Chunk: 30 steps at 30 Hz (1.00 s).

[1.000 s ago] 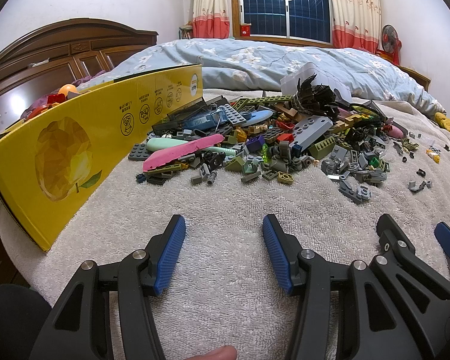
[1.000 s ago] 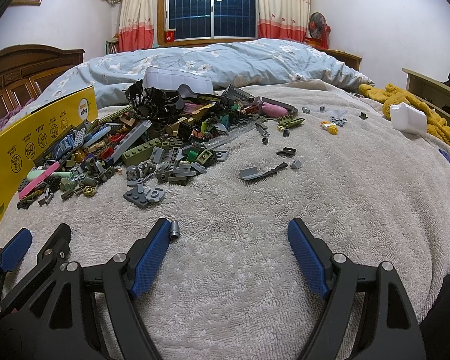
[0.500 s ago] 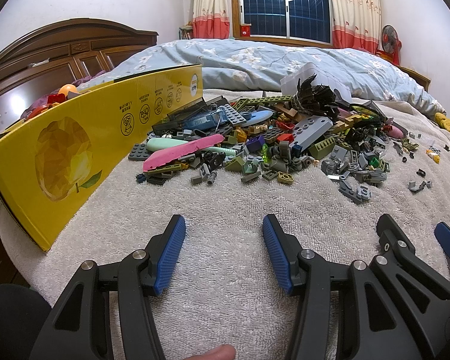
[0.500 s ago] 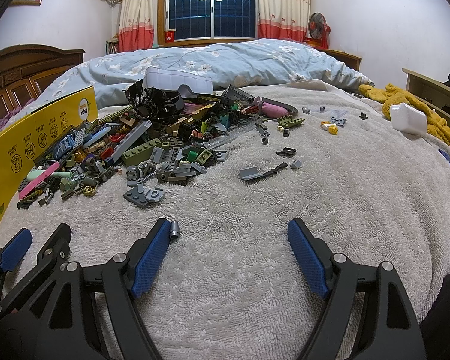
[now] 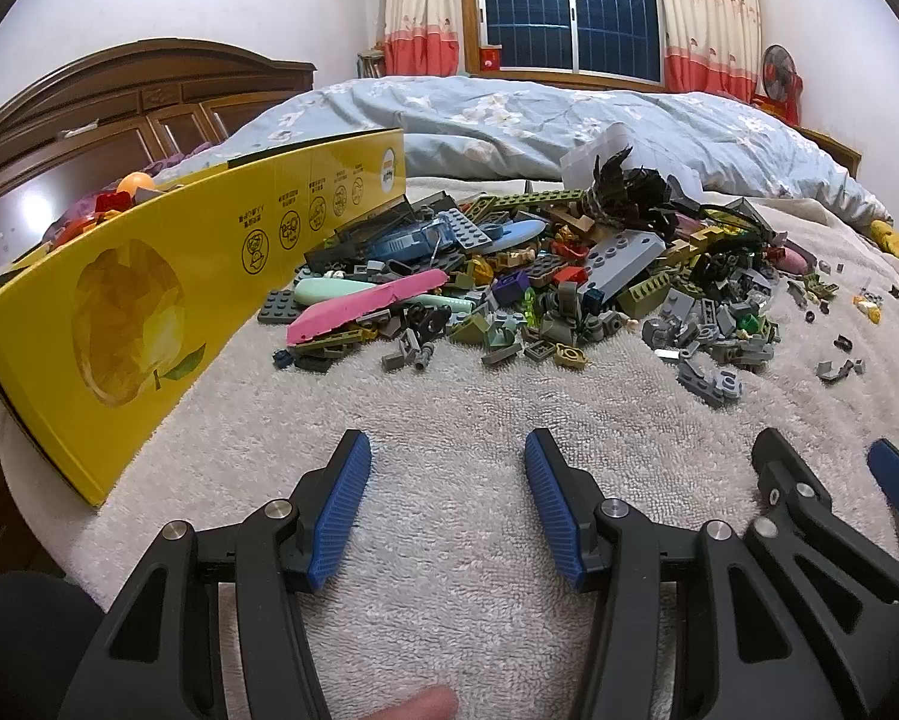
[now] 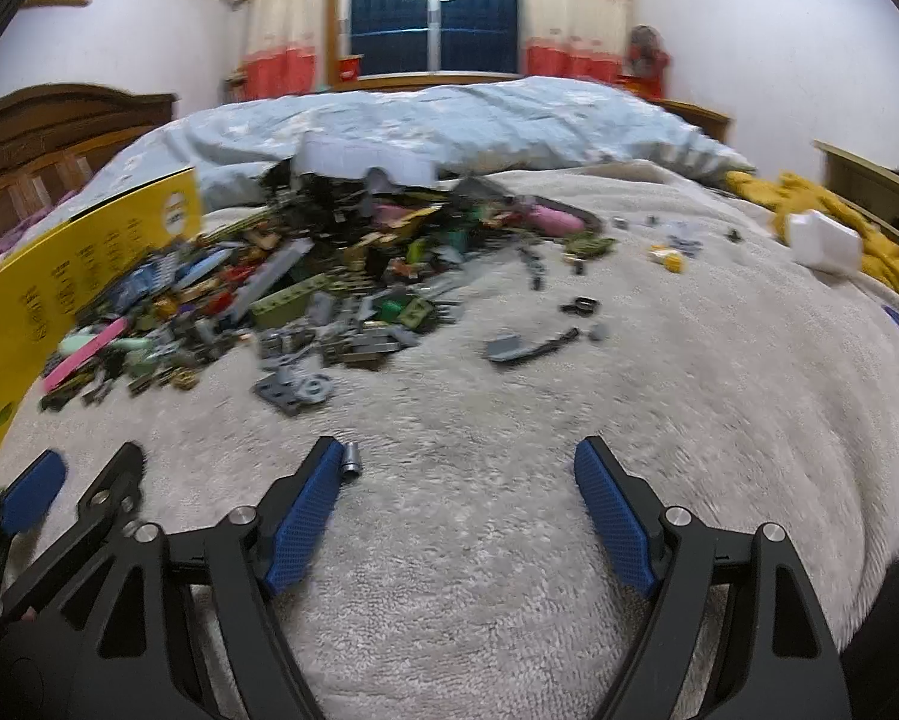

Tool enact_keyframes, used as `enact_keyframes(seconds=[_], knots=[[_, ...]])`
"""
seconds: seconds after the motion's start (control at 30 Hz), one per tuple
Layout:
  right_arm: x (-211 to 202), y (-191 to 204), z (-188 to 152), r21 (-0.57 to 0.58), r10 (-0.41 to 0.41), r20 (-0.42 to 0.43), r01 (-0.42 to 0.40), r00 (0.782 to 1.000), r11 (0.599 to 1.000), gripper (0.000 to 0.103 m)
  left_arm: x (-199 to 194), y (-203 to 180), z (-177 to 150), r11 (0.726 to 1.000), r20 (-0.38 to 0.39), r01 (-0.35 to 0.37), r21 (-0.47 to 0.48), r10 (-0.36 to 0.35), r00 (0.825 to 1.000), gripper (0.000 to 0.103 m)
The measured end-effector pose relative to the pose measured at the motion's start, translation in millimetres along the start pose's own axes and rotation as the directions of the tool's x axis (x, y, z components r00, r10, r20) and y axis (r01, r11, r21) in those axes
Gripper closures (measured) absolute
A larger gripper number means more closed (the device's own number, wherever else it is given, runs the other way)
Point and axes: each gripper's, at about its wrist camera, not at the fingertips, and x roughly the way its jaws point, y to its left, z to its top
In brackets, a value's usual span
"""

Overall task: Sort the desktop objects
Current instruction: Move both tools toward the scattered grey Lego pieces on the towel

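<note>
Where the beige towel [image 5: 449, 420] covers the bed, the pile of building bricks [image 5: 539, 282] lies in a broad band running from the yellow box [image 5: 149, 312] on its left towards the scattered bits [image 6: 575, 306] on the right. The longest piece, a pink strip [image 5: 365, 306], lies slantwise, its low end towards the box and its high end towards the heap's middle. A grey plate [image 5: 623, 258] tilts up in the centre. The box's long side stands on edge just beside the pile, closing off that flank. Near the cameras the towel is bare, and to the right of the pile it is open but for loose bits. The left gripper [image 5: 446, 456] hovers over this bare stretch, jaws apart and holding nothing. The right gripper [image 6: 458, 462] is likewise spread wide, a small grey peg [image 6: 351, 457] touching its left finger's tip. The right view is blurred.
</note>
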Motion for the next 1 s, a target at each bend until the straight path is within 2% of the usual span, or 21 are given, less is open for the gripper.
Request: enact_keyframes(seconds=[0.1, 0.27, 0.43, 0.5, 0.6, 0.67, 0.73, 0.77, 0.83, 0.9, 1.0], knots=[[-2.9, -8.9, 5.0, 0.026, 0.101, 0.005, -0.101, 0.995, 0.995, 0.034, 0.9, 4.1, 4.0, 1.0, -0.01, 0.014, 0.014, -0.014, 1.0, 0.048], [3.9, -15.9, 11.8, 0.022, 0.142, -0.034, -0.142, 0.989, 0.99, 0.057, -4.8, 12.5, 6.4, 0.998, -0.043, 0.056, -0.014, -0.057, 0.997, 0.048], [-6.1, -14.2, 14.2, -0.073, 0.19, -0.023, -0.191, 0.981, 0.979, 0.085, 0.4, 21.0, 3.8, 0.991, -0.054, 0.115, -0.071, -0.119, 0.991, 0.048], [-16.8, -14.5, 19.7, -0.128, 0.225, 0.028, -0.219, 0.974, 0.967, 0.087, 0.2, 18.5, 1.9, 0.992, -0.043, 0.113, -0.05, -0.115, 0.992, 0.048], [-36.4, -22.2, 26.3, -0.18, 0.265, 0.135, -0.239, 0.955, 0.954, 0.087, -0.6, 26.2, -4.3, 0.98, 0.005, 0.15, -0.132, -0.151, 0.989, 0.045], [-44.1, -28.6, 27.8, -0.201, 0.269, 0.165, -0.235, 0.949, 0.951, 0.087, -1.5, 20.8, -5.1, 0.988, -0.002, 0.13, -0.079, -0.13, 0.991, 0.045], [-43.0, -35.0, 28.2, -0.202, 0.254, 0.137, -0.224, 0.957, 0.954, 0.087, -3.1, 13.2, -2.8, 0.994, -0.016, 0.109, 0.004, -0.109, 0.994, 0.046], [-41.4, -38.5, 26.0, -0.196, 0.246, 0.115, -0.221, 0.962, 0.955, 0.087, -3.9, 14.1, -1.8, 0.993, -0.021, 0.116, 0.008, -0.116, 0.993, 0.048], [-39.0, -44.3, 21.0, -0.181, 0.254, 0.063, -0.239, 0.965, 0.954, 0.087, -6.5, 23.1, 0.0, 0.986, -0.035, 0.161, -0.042, -0.162, 0.986, 0.054], [-40.8, -49.9, 16.0, -0.166, 0.274, 0.041, -0.264, 0.961, 0.95, 0.087, -11.7, 31.8, 2.3, 0.977, -0.027, 0.196, -0.084, -0.199, 0.98, 0.076], [-44.8, -57.4, 10.1, -0.149, 0.319, 0.03, -0.311, 0.947, 0.939, 0.087, -22.7, 39.2, 9.8, 0.942, 0.028, 0.304, -0.139, -0.303, 0.952, 0.079]])
